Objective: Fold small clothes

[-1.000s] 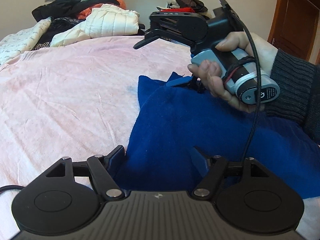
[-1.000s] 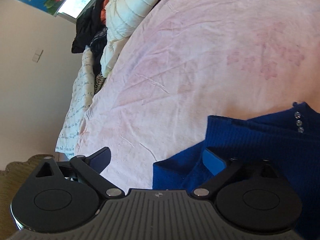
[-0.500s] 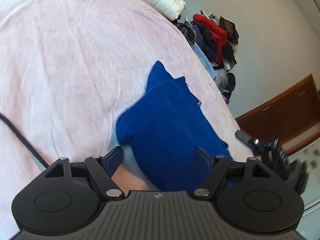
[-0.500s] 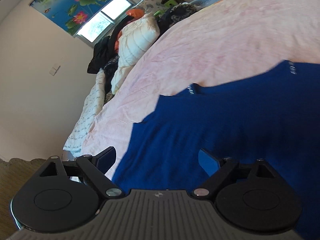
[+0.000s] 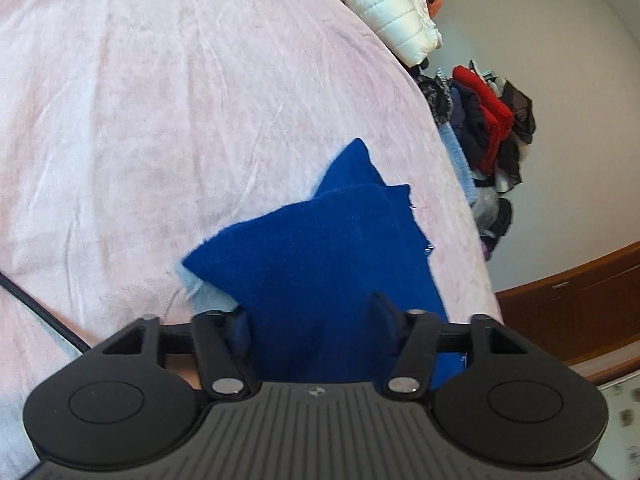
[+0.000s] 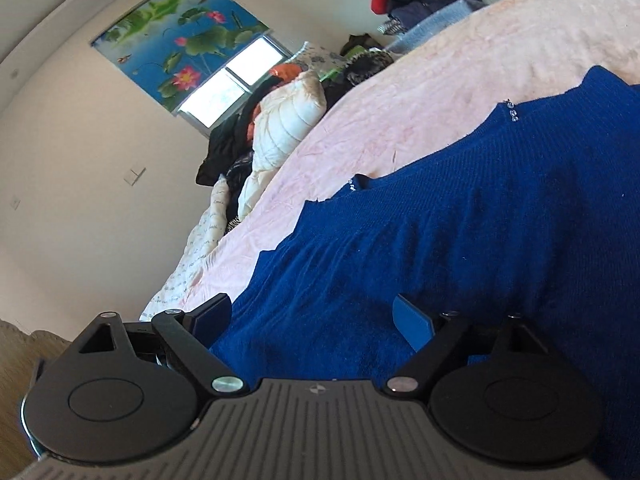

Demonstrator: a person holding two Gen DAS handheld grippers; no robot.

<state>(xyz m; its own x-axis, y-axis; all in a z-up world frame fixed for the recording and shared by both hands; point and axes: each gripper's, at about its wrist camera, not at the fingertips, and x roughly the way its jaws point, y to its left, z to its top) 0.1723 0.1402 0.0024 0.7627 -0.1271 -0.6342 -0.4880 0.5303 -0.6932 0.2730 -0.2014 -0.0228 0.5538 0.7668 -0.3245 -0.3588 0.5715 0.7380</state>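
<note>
A dark blue knit sweater [image 5: 320,248] lies folded over itself on the pink bedsheet [image 5: 160,120]. My left gripper [image 5: 310,320] sits low at its near edge, rolled to one side. Its jaws are closing with the blue cloth between them, and the pads still stand apart. In the right wrist view the sweater [image 6: 480,220] fills the right half, with small shiny beads near its far edge. My right gripper [image 6: 312,316] hovers over the sweater's near part with its jaws wide open. Cloth lies under and between its fingers, ungripped.
A white puffer jacket [image 5: 392,12] and dark clothes are heaped at the bed's far end. A pile of red and dark garments [image 5: 488,128] stands beside the bed. Wooden furniture [image 5: 580,300] lines the wall. A black cable [image 5: 32,304] crosses the sheet at the left.
The left view has rolled, and the left jaws have narrowed around the sweater's edge. The right gripper swept from the sweater's corner to over its body and left the left view.
</note>
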